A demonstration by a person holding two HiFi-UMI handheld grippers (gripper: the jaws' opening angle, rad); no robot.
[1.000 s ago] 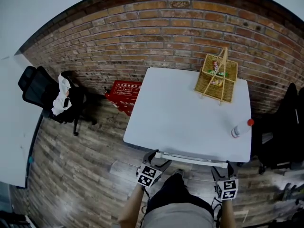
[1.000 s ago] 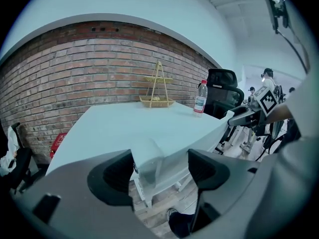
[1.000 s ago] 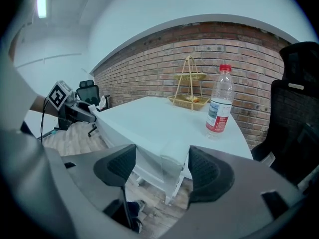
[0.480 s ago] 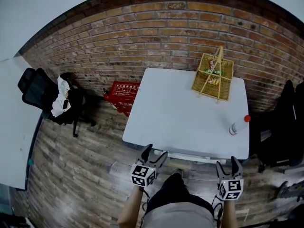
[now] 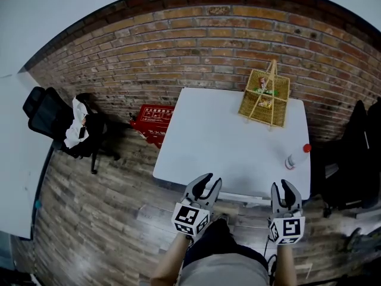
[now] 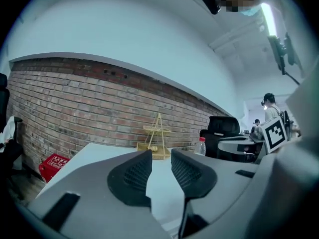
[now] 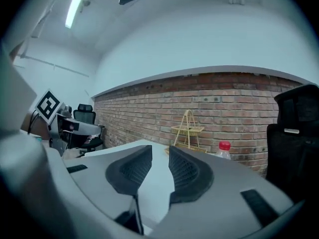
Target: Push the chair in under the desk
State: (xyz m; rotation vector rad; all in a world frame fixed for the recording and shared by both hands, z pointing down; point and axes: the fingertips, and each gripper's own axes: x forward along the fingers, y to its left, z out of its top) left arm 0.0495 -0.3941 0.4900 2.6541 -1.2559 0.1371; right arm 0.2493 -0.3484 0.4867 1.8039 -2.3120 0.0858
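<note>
The white desk [image 5: 226, 137] stands against the brick wall. My left gripper [image 5: 207, 179] and right gripper [image 5: 284, 187] hover side by side over its near edge, above my lap. Both pairs of jaws are closing, with a narrow gap left and nothing between the pads. The left gripper view shows the left gripper [image 6: 160, 156] aimed across the desk top [image 6: 94, 156]. In the right gripper view the right gripper [image 7: 160, 151] points the same way. A tan piece [image 5: 225, 210] peeks out below the desk's near edge; I cannot tell if it is the chair.
A wicker basket [image 5: 265, 97] and a red-capped bottle [image 5: 296, 157] stand on the desk. A black office chair [image 5: 50, 118] draped with white cloth is at the left, a red box [image 5: 153, 119] lies by the wall, and another black chair [image 5: 355, 159] is at the right.
Both grippers have risen from beside the desk's underframe to above its near edge. Their jaws have gone from wide apart to nearly together.
</note>
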